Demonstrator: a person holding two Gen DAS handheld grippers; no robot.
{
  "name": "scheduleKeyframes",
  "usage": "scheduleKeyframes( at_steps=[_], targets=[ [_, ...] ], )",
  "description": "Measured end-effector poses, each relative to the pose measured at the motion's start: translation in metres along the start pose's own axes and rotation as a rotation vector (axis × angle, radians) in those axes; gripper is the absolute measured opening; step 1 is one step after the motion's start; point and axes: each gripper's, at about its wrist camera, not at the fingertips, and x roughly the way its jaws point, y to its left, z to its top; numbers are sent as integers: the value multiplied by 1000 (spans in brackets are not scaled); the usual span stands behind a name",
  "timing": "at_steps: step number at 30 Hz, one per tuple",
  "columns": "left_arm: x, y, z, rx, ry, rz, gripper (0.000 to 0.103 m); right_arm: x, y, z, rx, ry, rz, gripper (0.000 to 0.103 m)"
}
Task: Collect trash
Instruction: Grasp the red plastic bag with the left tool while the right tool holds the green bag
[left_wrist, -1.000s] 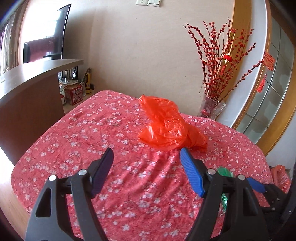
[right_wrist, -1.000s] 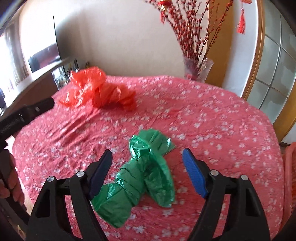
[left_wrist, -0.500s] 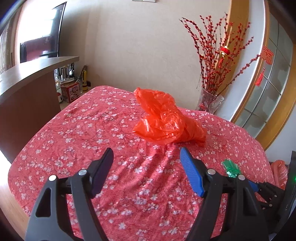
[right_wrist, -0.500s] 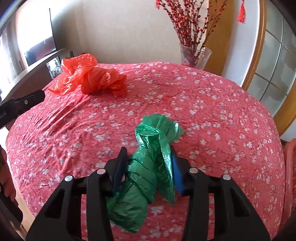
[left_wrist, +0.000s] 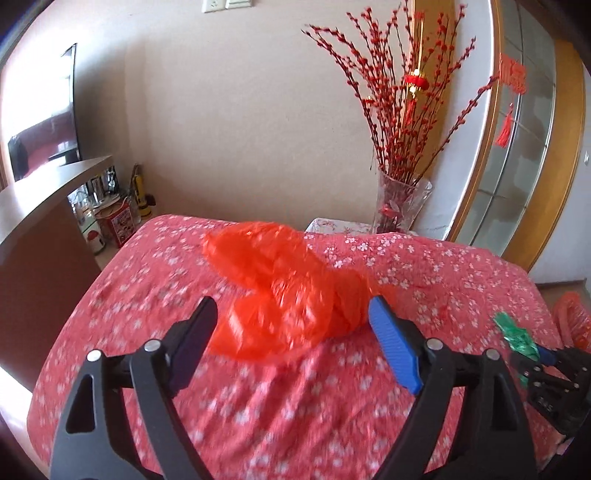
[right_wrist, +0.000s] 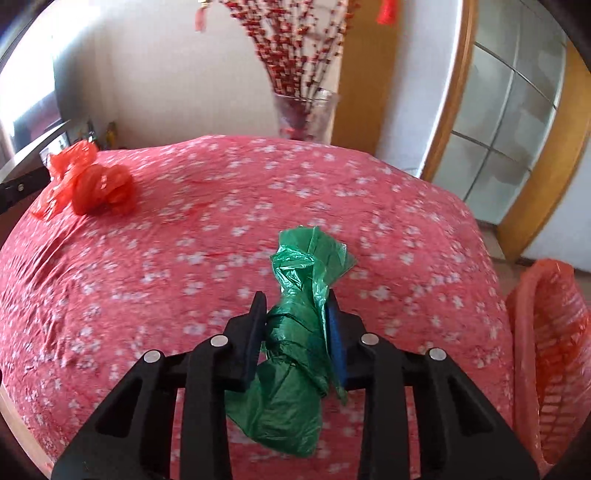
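A crumpled orange plastic bag (left_wrist: 284, 291) lies on the red flowered tablecloth (left_wrist: 147, 295). My left gripper (left_wrist: 291, 321) is open, its fingers on either side of the bag's near edge. The bag also shows in the right wrist view (right_wrist: 88, 182) at the far left. My right gripper (right_wrist: 295, 325) is shut on a twisted green plastic bag (right_wrist: 295, 350) and holds it above the cloth (right_wrist: 184, 240). The green bag's tip (left_wrist: 517, 338) and the right gripper show at the right edge of the left wrist view.
An orange mesh bin (right_wrist: 550, 354) stands beside the table at the right. A glass vase of red branches (left_wrist: 400, 201) stands behind the far edge. A wooden counter (left_wrist: 40, 206) with jars and tins is at the left.
My left gripper moved forward until its open fingers flank the orange bag. My right gripper closed on the green bag, lifted it and turned toward the orange bin.
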Motion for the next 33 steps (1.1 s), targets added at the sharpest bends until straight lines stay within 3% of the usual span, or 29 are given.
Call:
scheduleKeyframes(
  at_steps=[8, 16, 26, 33],
  targets=[
    [48, -7, 15, 15, 78, 13, 89, 6, -2, -1, 4, 11, 17, 32],
    [80, -3, 3, -17, 192, -13, 89, 6, -3, -1, 16, 12, 29, 32],
    [77, -2, -2, -54, 186, -63, 53, 8, -5, -1, 28, 12, 38, 33],
    [78, 3, -2, -78, 187, -56, 49, 8, -5, -1, 36, 13, 40, 33]
  ],
)
